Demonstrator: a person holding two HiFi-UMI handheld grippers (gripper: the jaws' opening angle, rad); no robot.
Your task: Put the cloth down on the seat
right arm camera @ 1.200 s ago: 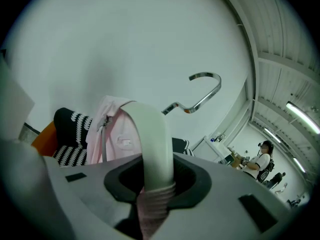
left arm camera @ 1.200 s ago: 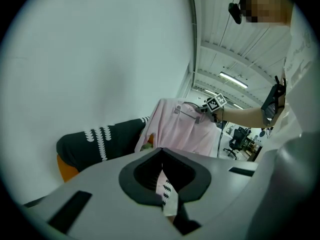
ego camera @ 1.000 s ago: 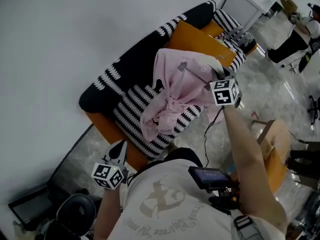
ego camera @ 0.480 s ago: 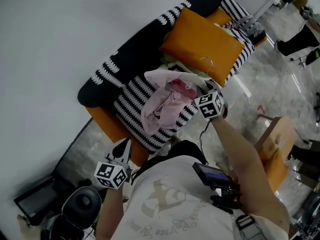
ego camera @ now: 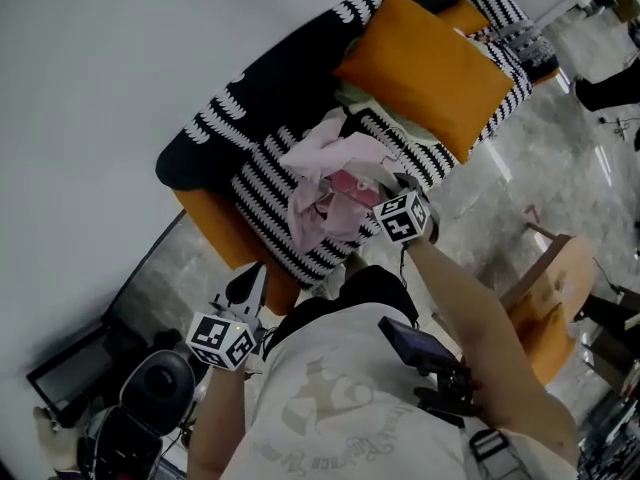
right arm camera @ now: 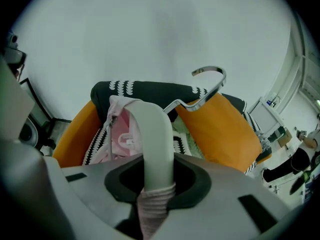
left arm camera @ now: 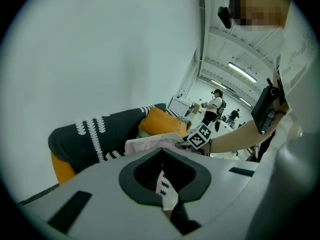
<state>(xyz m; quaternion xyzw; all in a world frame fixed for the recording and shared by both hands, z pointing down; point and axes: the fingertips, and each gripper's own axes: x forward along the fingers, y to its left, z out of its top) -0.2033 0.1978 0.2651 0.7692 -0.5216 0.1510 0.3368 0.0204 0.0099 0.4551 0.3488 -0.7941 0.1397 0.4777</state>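
Only the right gripper view shows the right hand-held gripper clamped on the pink cloth over a white plastic hanger. The head view shows that cloth heaped on the black-and-white striped sofa seat, just ahead. The left hand-held gripper, barely parted, is empty.

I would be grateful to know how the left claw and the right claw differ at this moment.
The right claw is shut on a white plastic hanger carrying the pink cloth; the left claw has its jaws slightly apart, empty. The right claw reaches over the black-and-white striped sofa seat; the left claw hangs off the sofa's end, beside the person. Both carry a square-marker cube.
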